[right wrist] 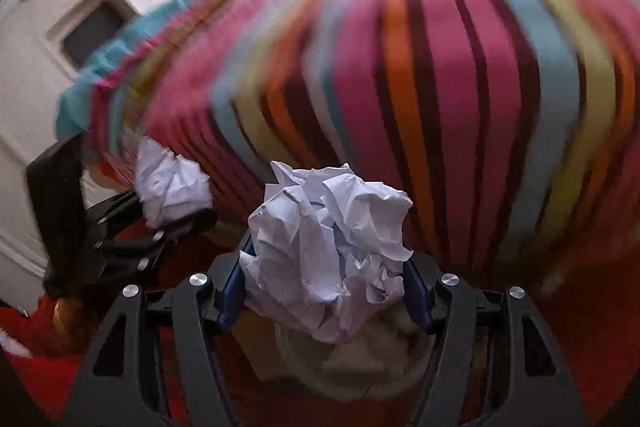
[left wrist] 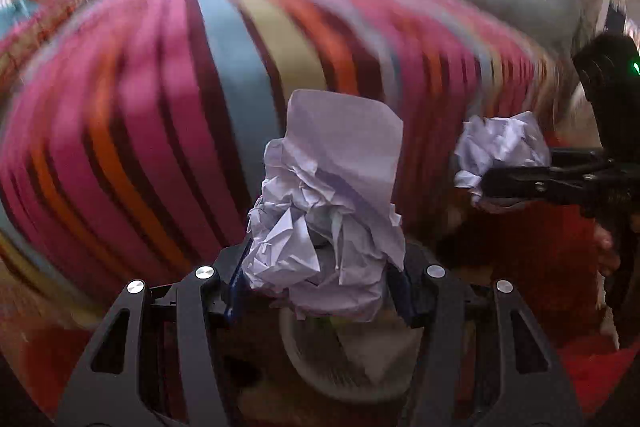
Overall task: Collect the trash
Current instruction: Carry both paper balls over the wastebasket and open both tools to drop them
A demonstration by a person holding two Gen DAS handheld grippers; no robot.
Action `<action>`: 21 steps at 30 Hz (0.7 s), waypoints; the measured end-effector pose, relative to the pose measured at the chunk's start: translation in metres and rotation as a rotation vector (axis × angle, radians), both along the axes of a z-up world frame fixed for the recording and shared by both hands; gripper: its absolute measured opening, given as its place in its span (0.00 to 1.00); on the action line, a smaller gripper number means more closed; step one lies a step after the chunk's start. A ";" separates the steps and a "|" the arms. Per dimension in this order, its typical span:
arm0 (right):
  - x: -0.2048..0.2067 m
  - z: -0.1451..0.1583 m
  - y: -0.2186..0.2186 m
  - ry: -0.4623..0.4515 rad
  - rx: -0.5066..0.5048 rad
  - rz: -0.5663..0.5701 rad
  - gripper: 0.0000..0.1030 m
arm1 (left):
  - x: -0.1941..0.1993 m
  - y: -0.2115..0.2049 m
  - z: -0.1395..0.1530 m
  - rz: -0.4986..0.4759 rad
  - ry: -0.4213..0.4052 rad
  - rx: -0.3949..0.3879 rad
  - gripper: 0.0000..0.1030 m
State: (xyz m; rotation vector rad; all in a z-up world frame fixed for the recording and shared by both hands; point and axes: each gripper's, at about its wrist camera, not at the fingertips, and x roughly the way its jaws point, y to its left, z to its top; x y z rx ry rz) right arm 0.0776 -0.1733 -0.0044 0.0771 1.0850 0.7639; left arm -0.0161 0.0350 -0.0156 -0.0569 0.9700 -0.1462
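a paper wad (left wrist: 324, 223) sat clamped in the left tool (left wrist: 320, 279); the right tool (right wrist: 332, 287) gripped another wad (right wrist: 328, 251), striped bedding (right wrist: 460, 87) ahead of both.

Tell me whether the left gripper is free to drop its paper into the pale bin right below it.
Probably yes. The left gripper holds its crumpled paper directly above the pale bin, with nothing between them. The right gripper holds its own paper off to the side.
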 end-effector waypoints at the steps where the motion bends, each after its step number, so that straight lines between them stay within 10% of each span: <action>1: -0.005 -0.017 0.000 0.038 -0.013 -0.014 0.60 | -0.004 -0.004 -0.010 -0.001 0.025 -0.006 0.54; 13: -0.015 -0.116 0.027 0.234 -0.265 -0.017 0.60 | 0.000 -0.045 -0.125 -0.095 0.431 0.018 0.54; 21: -0.016 -0.138 0.020 0.275 -0.265 -0.019 0.61 | 0.003 -0.047 -0.137 -0.120 0.480 0.031 0.57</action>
